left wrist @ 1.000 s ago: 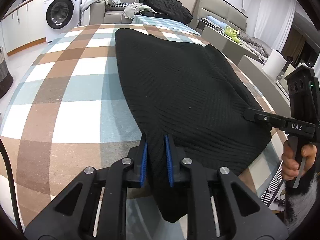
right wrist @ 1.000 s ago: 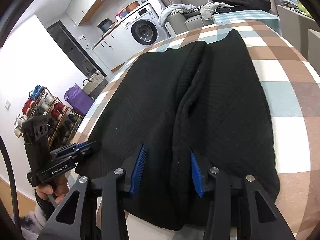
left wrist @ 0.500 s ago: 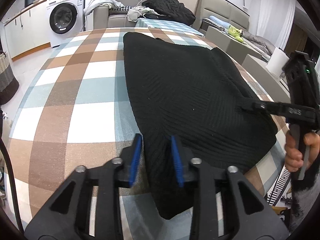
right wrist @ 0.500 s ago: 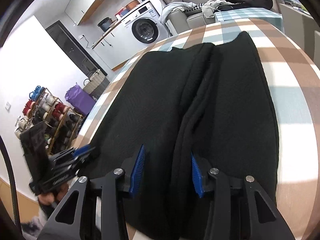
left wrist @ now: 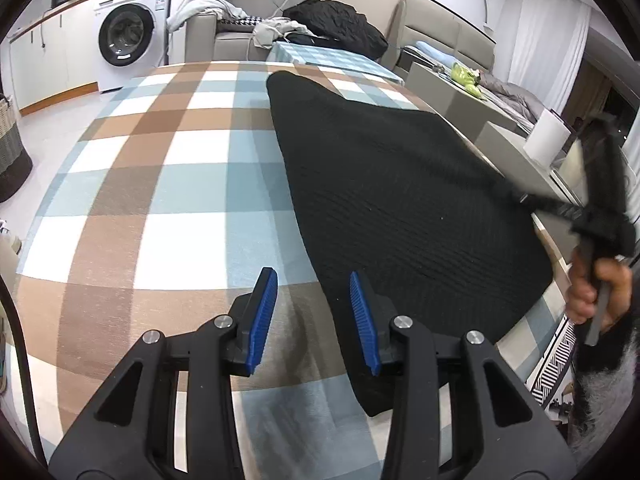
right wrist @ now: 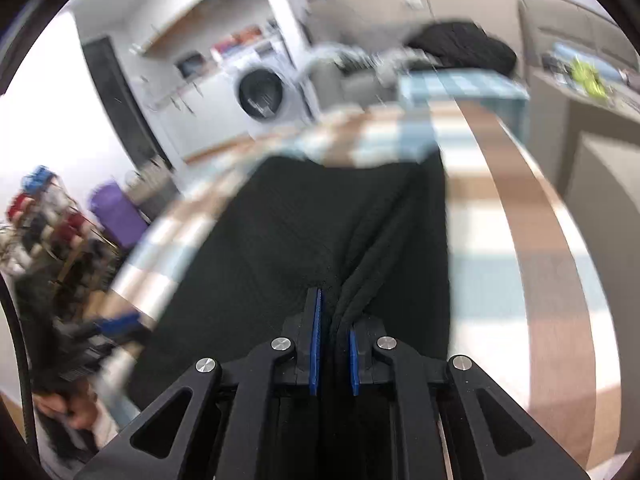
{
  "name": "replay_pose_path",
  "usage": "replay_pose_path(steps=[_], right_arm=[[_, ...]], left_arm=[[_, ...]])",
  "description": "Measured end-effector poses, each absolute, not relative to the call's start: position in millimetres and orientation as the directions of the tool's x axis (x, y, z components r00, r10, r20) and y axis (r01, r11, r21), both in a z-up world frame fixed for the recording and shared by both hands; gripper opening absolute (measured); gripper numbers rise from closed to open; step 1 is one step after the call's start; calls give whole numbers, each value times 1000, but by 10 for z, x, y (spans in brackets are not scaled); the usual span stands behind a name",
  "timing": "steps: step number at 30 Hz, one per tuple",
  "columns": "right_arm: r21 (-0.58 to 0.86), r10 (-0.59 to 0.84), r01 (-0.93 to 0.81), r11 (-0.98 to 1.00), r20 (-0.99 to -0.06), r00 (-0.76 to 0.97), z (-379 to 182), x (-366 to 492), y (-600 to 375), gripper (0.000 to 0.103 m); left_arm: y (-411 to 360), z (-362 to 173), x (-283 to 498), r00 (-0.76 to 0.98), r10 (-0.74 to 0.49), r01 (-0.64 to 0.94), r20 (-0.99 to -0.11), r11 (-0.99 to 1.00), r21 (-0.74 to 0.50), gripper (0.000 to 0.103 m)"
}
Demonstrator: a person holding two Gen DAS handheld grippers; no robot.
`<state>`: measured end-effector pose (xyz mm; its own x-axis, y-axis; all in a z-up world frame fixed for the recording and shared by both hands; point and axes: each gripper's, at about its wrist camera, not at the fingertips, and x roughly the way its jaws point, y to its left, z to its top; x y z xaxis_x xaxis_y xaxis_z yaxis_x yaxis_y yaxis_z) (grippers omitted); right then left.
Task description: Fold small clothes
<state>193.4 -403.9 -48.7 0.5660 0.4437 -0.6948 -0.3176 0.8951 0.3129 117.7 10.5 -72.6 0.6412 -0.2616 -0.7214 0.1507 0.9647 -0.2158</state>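
A black knit garment lies spread on the table's checked cloth. My left gripper hovers over the garment's near left edge. Its jaws are opening; the cloth and the garment's edge show below the gap, and the blue pads press on nothing. In the right wrist view, which is blurred, my right gripper is closing, and its pads pinch a bunched fold of the garment. The right gripper, held by a hand, also shows blurred at the garment's right edge.
A washing machine and a sofa piled with clothes stand beyond the table. A white roll sits on a unit to the right. A basket stands on the floor at left. A shoe rack stands beside a purple bag.
My left gripper has opened and let go of the garment's near edge. My right gripper has shut on a fold of the garment and lifted it slightly.
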Motion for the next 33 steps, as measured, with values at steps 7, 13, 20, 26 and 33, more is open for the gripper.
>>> replay_pose_path(steps=[7, 13, 20, 26, 33], right_arm=[[396, 517, -333, 856, -636, 573, -447, 1916, -4208, 11], [263, 412, -322, 909, -680, 607, -387, 1884, -4139, 11], [314, 421, -281, 907, -714, 560, -560, 1922, -4264, 49], [411, 493, -273, 870, -693, 526, -629, 1694, -4459, 54], [488, 561, -281, 826, -669, 487, -746, 1725, -4418, 43]], left_arm=[[6, -758, 1182, 631, -271, 170, -727, 963, -211, 35], [-4, -749, 1171, 630, -281, 183, -724, 960, -213, 35], [-10, -770, 1183, 618, -289, 181, -731, 957, -226, 37], [-72, -815, 1186, 596, -320, 200, -737, 947, -250, 41], [-158, -912, 1259, 594, -318, 170, -739, 947, -271, 24]])
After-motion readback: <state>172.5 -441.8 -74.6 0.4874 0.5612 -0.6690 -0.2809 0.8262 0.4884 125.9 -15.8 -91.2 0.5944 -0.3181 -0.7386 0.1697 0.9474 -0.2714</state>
